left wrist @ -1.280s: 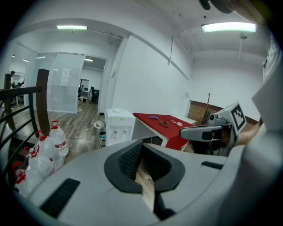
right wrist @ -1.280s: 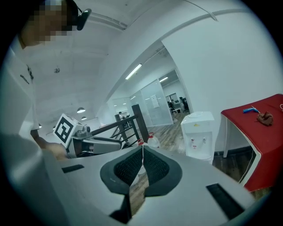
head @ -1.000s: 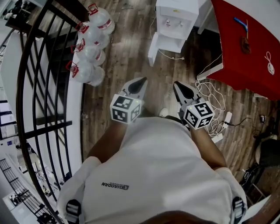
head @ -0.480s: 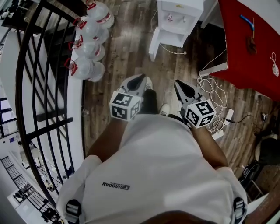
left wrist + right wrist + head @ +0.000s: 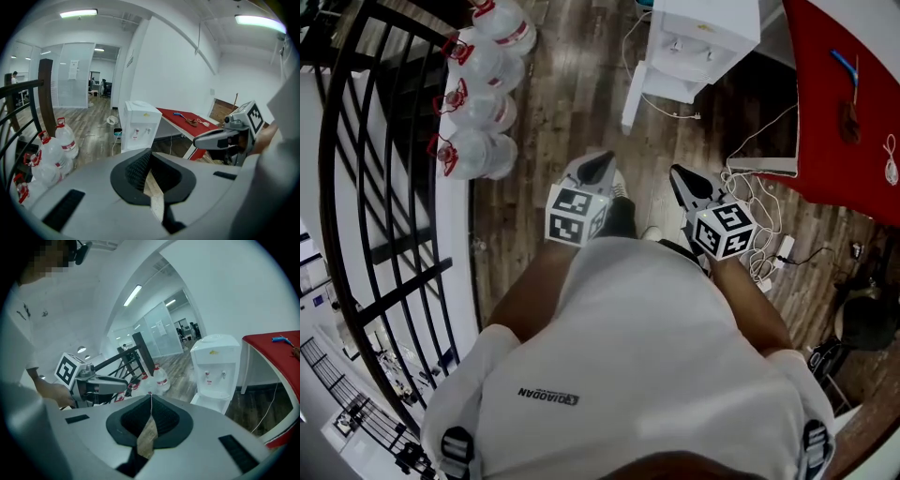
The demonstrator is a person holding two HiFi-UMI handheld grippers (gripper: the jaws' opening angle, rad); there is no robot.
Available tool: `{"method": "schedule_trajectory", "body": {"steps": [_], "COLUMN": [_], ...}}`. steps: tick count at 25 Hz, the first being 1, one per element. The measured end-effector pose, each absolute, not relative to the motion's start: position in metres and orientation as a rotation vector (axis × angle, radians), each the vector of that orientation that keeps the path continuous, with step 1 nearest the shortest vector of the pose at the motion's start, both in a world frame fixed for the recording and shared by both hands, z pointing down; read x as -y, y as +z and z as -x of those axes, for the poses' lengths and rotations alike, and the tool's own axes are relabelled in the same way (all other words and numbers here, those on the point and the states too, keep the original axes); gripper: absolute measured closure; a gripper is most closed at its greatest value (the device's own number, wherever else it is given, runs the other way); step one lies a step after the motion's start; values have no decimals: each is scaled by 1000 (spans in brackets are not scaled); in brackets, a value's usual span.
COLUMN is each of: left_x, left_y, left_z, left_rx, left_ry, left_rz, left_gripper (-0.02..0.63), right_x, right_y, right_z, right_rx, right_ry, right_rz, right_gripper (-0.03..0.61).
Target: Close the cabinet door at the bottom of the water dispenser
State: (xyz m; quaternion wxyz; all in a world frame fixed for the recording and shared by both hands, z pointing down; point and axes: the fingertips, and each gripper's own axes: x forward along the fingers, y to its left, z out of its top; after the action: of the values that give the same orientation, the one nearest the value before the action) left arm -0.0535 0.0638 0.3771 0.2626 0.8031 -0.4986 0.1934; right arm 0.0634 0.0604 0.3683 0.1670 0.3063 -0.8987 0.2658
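Standing short of the water dispenser (image 5: 708, 33) with both tools held out toward it, each pressed together on nothing.

Down at the foot of the water dispenser the cabinet door (image 5: 630, 89) hangs open, swung out from its left side toward the person. The left gripper (image 5: 598, 167) and the right gripper (image 5: 680, 178) point at the dispenser from well back, touching neither it nor the door; each gripper view shows the jaw tips meeting with only floor behind them. Big water bottles (image 5: 473, 103) are lined up left of the dispenser beside a black railing (image 5: 375, 187), a red table (image 5: 853, 94) stands right of it, and loose cables (image 5: 750, 206) lie on the floor between the dispenser and the right gripper.
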Motion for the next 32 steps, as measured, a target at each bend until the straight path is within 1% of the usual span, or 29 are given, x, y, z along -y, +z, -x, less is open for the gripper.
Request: {"method": "schedule_trajectory", "body": {"steps": [10, 22, 23, 25, 26, 32], "left_x": [3, 34, 35, 39, 43, 38], "left_y": [454, 512, 518, 532, 540, 600], "left_z": [128, 148, 148, 147, 146, 139], "left_rx": [1299, 1304, 1306, 1313, 1317, 1331], "left_ry": [638, 644, 648, 661, 668, 695], "left_rz": [-2119, -2007, -1992, -1963, -1951, -1816], "left_gripper": [618, 618, 618, 618, 618, 618], "right_x": [-1, 44, 46, 52, 56, 71], "right_y": [469, 567, 577, 598, 611, 712], "right_z": [1, 56, 59, 63, 64, 62], "right_rx": [2329, 2246, 2244, 2236, 2229, 2130], "right_ry": [744, 550, 550, 570, 580, 486], "right_rz": [-769, -614, -596, -553, -527, -394], "right_gripper": [555, 552, 549, 501, 489, 483]}}
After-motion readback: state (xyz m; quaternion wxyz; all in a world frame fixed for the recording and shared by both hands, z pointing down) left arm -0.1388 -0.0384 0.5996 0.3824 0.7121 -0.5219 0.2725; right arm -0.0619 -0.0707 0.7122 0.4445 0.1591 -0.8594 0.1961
